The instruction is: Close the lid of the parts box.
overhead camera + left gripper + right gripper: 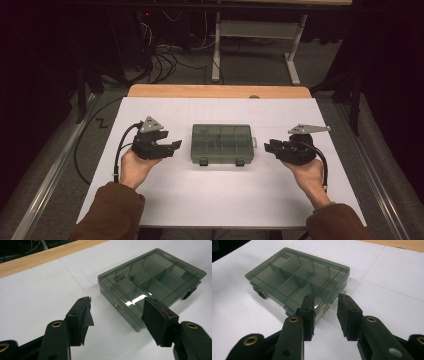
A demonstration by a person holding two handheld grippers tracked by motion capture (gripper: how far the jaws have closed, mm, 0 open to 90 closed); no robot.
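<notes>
A flat rectangular organiser box of smoky grey-green clear plastic (pixel 222 144), with its lid closed and dividers visible inside, lies in the middle of the white table sheet (pixel 220 195). Its two latches face 6 o'clock, toward the person, in the high view.

The left gripper (pixel 175 146) is at 9 o'clock from the box, near it but not touching, and its jaws point toward the box's left end. In the left gripper view the two black jaws stand wide apart with nothing between them, and the box (pixel 152 285) lies ahead of them at about 1 o'clock.

The right gripper (pixel 268 146) is at 3 o'clock from the box, just beside its right end. In the right gripper view the jaws are partly apart, with a clear gap and no thing held; the box (pixel 297 280) lies ahead at 11 o'clock, and a small clear tab at its near end shows through the gap.

Both hands rest low over the sheet, each one holding its gripper from below.
</notes>
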